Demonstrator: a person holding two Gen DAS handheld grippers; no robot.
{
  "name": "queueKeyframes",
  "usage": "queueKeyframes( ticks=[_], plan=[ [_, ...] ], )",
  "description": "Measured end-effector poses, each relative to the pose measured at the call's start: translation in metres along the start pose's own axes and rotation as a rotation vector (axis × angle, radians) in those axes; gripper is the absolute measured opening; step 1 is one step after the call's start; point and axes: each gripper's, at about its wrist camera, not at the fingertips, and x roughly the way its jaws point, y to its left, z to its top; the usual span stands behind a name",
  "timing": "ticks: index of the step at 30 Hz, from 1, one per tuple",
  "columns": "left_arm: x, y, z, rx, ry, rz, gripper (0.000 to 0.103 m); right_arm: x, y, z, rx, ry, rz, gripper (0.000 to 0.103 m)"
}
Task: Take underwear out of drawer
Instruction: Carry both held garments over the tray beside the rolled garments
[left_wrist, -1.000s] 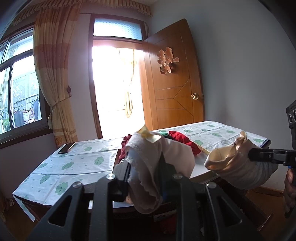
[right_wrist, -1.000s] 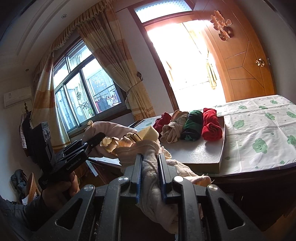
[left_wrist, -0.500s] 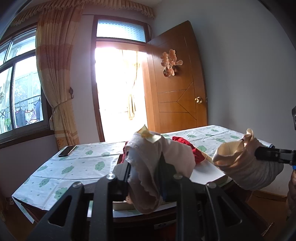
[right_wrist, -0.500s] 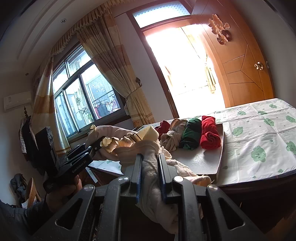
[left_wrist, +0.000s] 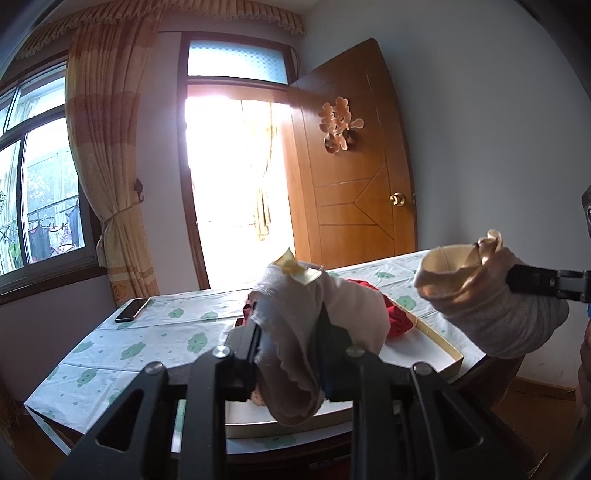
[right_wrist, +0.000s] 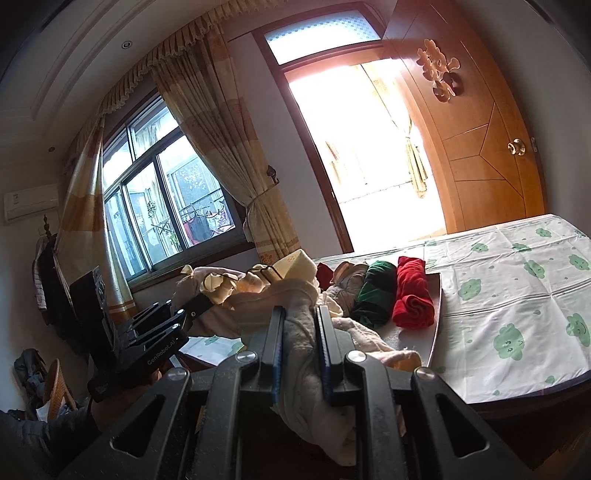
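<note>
The underwear (left_wrist: 317, 314), a pale beige-pink garment with a small cream tag on top, hangs in the air above the near edge of the table (left_wrist: 155, 332), clear of the drawer (left_wrist: 436, 339). Both grippers hold it. The left gripper (left_wrist: 290, 332) has its two fingers pressed onto a bunched fold of the cloth, which drapes down between and below them. The right gripper (right_wrist: 299, 332) pinches another thick fold in the same way, its jaws drawn tight on the fabric. In the left wrist view the right gripper comes in from the right edge with a rounded, grey-beige bundle of the garment wrapped about its tip, and a strip of hand shows at the very edge. In the right wrist view the left gripper sits at the left, held by a hand (right_wrist: 122, 391) in a dark sleeve.

The drawer is a shallow pale tray lying on the table, which wears a white cloth printed with green clouds. Inside it, side by side, lie rolled garments: a red roll (right_wrist: 412, 295), a dark green roll (right_wrist: 375, 295), a beige roll (right_wrist: 345, 284) and a dark red one partly hidden. A dark phone (left_wrist: 132, 309) rests on the table's far left corner. Beyond stand an open wooden door (left_wrist: 354, 177), a bright doorway, a tied curtain (left_wrist: 107, 166) and a window (left_wrist: 37, 199).
</note>
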Motion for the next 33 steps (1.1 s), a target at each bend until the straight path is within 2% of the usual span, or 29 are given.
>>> queueKeyframes(
  ticks=[23, 33],
  plan=[
    [0.043, -0.002, 0.015, -0.01, 0.073, -0.022, 0.023, 0.023, -0.016, 0.027, 0.021, -0.006, -0.033, 0.018],
    [0.067, -0.002, 0.015, -0.037, 0.142, -0.055, 0.023, 0.034, -0.031, 0.034, 0.058, 0.017, -0.057, 0.018]
  ],
)
